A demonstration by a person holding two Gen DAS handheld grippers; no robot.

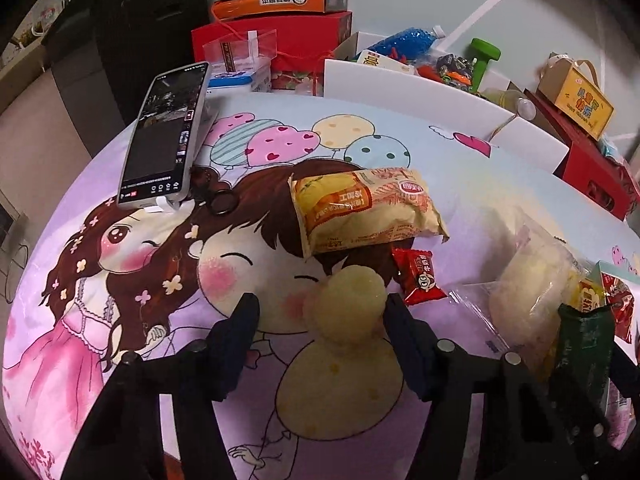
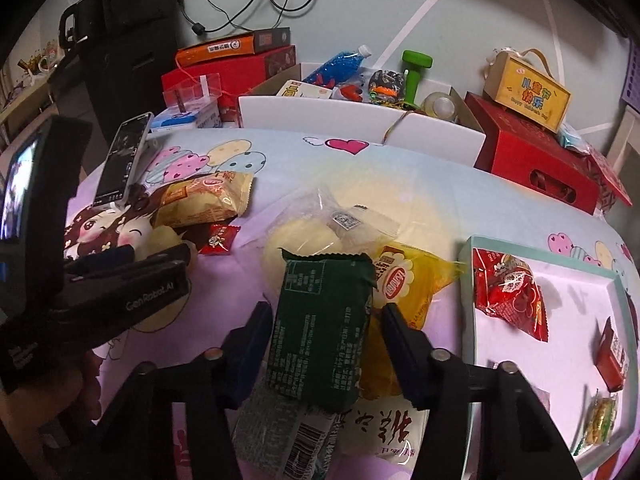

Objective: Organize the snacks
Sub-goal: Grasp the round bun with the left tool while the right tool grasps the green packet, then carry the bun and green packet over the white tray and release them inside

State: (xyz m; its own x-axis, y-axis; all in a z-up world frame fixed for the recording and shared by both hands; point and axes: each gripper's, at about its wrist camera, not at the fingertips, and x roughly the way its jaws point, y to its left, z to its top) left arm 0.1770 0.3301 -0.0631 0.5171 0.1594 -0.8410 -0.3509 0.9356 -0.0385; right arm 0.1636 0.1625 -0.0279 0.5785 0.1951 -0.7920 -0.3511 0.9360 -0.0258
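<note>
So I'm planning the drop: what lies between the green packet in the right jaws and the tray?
In the right wrist view, a yellow packet lies between the green packet and the tray.

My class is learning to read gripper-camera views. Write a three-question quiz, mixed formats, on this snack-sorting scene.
1. True or false: the right gripper has a dark green packet between its fingers.
2. Multiple choice: the large red packet lies (a) in the tray, (b) on the phone, (c) in the left gripper.
3. Fill in: between the left gripper's fingers sits a pale ____ snack.

Key: 1 true; 2 a; 3 yellow.
</note>
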